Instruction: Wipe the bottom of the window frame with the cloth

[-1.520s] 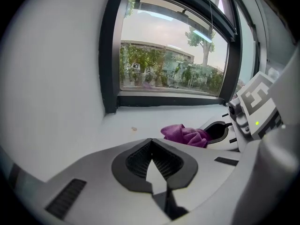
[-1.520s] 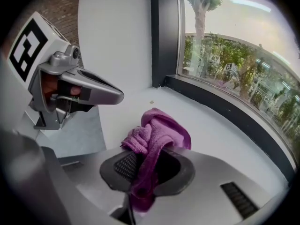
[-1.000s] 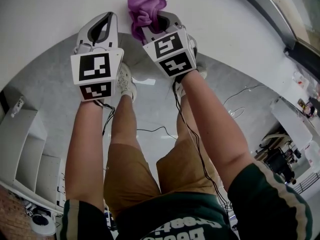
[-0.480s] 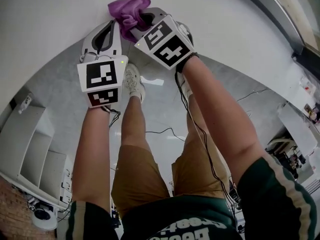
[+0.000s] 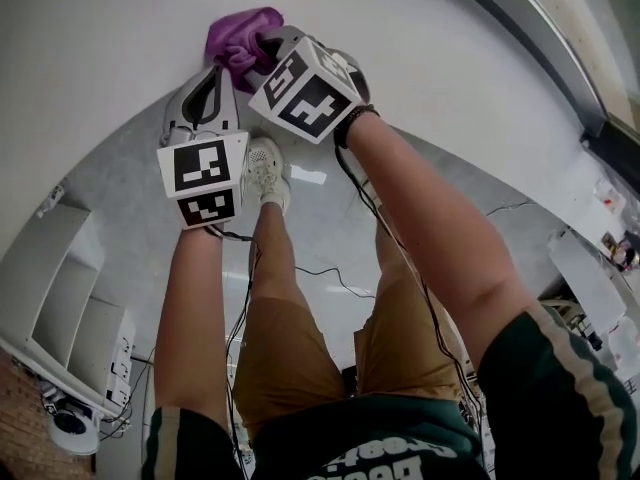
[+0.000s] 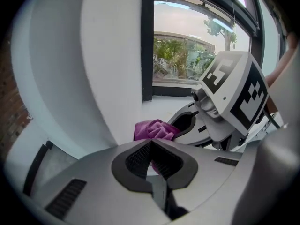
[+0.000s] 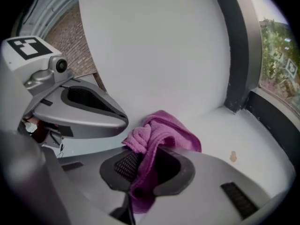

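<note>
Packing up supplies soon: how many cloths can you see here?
1: a purple cloth, pinched in the right claw, lying on the white sill just ahead of the left claw. No other shows, but one could lie outside the views.

To the right of the cloth (image 7: 161, 130), the white sill (image 7: 262, 139) lies bare as far as the dark window frame (image 7: 240, 50). Only a small brown speck (image 7: 233, 156) sits on it, so a gripper can pass that way. Just behind the cloth a white wall (image 7: 154, 46) rises and shuts off that side, and just left of the cloth the left gripper (image 5: 213, 71) stands, jaws together, leaving only a narrow gap.
</note>
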`<state>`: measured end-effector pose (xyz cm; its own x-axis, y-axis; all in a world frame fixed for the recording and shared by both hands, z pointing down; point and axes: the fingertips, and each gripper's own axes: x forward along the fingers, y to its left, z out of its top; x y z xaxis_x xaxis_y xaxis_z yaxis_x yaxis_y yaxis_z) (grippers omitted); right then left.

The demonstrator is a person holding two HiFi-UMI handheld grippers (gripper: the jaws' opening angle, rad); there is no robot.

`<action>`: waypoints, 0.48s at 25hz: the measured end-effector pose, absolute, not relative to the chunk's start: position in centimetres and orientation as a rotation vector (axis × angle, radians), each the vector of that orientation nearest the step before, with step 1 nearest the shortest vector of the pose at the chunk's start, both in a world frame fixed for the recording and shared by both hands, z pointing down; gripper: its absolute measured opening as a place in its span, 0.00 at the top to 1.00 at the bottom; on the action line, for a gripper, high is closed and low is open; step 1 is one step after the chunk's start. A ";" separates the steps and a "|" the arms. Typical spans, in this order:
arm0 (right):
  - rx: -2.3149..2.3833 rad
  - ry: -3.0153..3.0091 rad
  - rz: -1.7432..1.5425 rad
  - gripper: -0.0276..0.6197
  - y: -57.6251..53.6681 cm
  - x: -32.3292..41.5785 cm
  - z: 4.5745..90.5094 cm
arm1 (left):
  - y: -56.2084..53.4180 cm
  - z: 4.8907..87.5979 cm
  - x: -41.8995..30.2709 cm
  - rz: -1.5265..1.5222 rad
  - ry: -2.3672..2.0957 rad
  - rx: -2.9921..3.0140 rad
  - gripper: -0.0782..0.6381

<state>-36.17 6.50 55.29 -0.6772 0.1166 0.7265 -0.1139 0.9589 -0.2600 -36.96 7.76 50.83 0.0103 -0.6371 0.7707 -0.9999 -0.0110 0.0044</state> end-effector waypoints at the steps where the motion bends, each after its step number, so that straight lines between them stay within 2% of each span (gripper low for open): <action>1: -0.011 -2.290 0.351 0.84 6.6 -36.7 55.2 | 7.7 50.6 -37.0 0.790 -1.690 1.709 0.88; 12: -0.075 -2.303 0.376 0.85 6.3 -37.7 55.4 | 7.9 50.5 -37.5 0.723 -1.688 1.704 0.88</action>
<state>-37.66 6.32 55.43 -0.6901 0.1698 0.7035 -0.0625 0.9545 -0.2917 -37.49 7.91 50.52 0.0305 -0.6554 0.7547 -0.9984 0.0153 0.0537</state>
